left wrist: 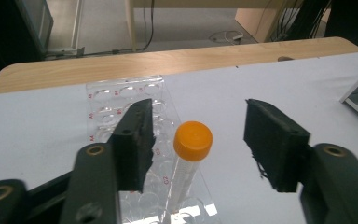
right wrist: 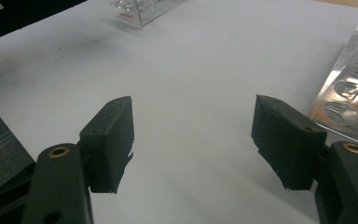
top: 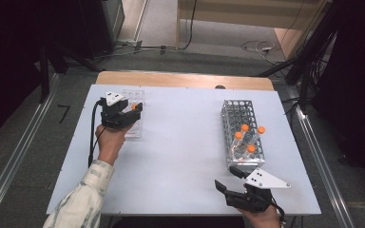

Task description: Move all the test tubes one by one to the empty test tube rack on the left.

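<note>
Left gripper (left wrist: 198, 140) stood over the clear well plate (top: 134, 118) at about 10 o'clock on the white desk (top: 180, 142), jaws spread, pads off the tube. An orange-capped tube (left wrist: 191, 158) stood between those jaws, its foot in a well of the plate, leaning slightly and nearer the left pad than the right. Right gripper (top: 232, 179) rested at about 5 o'clock near the desk's front edge, jaws spread wide and holding nothing. Wire rack (top: 242, 133) sat at 3 o'clock, just beyond the right gripper, with four more orange-capped tubes (top: 247, 137) standing in it. Risks as judged: the tube looked tall for such a shallow well, so it could topple once left alone; the near pad could clip the cap as the gripper backed away, tipping the tube or dragging the light plate along. A straight lift clear of the cap seemed safest.
</note>
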### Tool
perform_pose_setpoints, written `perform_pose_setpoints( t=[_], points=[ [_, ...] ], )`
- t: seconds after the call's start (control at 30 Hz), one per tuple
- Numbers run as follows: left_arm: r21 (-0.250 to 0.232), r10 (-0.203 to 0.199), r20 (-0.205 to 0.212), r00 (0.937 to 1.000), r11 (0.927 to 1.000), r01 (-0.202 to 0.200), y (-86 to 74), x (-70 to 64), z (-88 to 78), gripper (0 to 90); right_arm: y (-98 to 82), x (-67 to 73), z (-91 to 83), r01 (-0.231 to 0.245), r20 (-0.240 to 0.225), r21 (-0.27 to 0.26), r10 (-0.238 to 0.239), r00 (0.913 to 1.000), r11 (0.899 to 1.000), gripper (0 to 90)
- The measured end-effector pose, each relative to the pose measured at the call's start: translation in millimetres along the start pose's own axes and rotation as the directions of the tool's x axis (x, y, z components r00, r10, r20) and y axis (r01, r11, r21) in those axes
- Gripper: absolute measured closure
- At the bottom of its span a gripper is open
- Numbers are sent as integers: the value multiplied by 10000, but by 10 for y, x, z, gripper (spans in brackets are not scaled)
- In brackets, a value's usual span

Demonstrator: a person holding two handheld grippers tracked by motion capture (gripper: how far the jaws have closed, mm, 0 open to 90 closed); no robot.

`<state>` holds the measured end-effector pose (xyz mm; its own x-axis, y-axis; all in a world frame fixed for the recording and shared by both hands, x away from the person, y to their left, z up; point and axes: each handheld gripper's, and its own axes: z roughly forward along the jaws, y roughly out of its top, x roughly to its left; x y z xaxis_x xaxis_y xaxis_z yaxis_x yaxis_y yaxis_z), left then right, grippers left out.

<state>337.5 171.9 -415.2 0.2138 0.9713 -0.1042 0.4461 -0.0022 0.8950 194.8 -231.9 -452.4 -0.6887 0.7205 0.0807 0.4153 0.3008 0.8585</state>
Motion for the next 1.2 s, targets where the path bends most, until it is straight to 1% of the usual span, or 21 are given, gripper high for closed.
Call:
perform_pose_setpoints(
  t=[0.13,0.23,0.3,0.43,0.53,0.6,0.67,0.8,1.0,1.13,1.2],
  points=[
    [-77,-35,-114,9999,10000,34,-44,-15,-48,285,1,-20,-12,-73,153,-65,74,9999,10000,283],
    [-136,-211,-150,9997,9997,209,-79,-6,-86,235,5,-38,-27,-88,261,-141,92,9996,9999,286],
    [-222,-312,-107,9995,9993,310,-96,-4,-122,221,8,-49,-40,-98,360,-187,105,9993,9998,292],
    [-227,-170,-160,9997,9996,167,-118,-24,-183,142,5,-80,-76,-257,520,-218,268,9983,9994,297],
    [-280,-132,-122,9998,9995,128,-134,-38,-235,126,-8,-113,-111,-352,653,-253,367,9972,9991,297],
    [-410,-162,-36,9999,9990,161,-144,-53,-275,121,-15,-144,-142,-453,763,-304,475,9960,9985,297],
    [-488,-121,9,9999,9987,122,-157,-73,-315,103,-23,-181,-172,-521,889,-361,551,9945,9980,299],
    [-611,-86,154,9998,9981,95,-209,-114,-392,98,-38,-255,-218,-651,1172,-429,697,9907,9970,299],
    [-624,64,488,9988,9980,-33,-300,-177,-496,99,-30,-343,-248,-834,1619,-554,913,9826,9950,298],
    [-670,158,721,9973,9977,-109,-367,-230,-569,99,-19,-375,-237,-871,1921,-573,966,9766,9945,298],
    [-587,220,790,9966,9981,-174,-410,-251,-592,99,-13,-405,-215,-917,2081,-588,1021,9728,9940,306]
  ],
)
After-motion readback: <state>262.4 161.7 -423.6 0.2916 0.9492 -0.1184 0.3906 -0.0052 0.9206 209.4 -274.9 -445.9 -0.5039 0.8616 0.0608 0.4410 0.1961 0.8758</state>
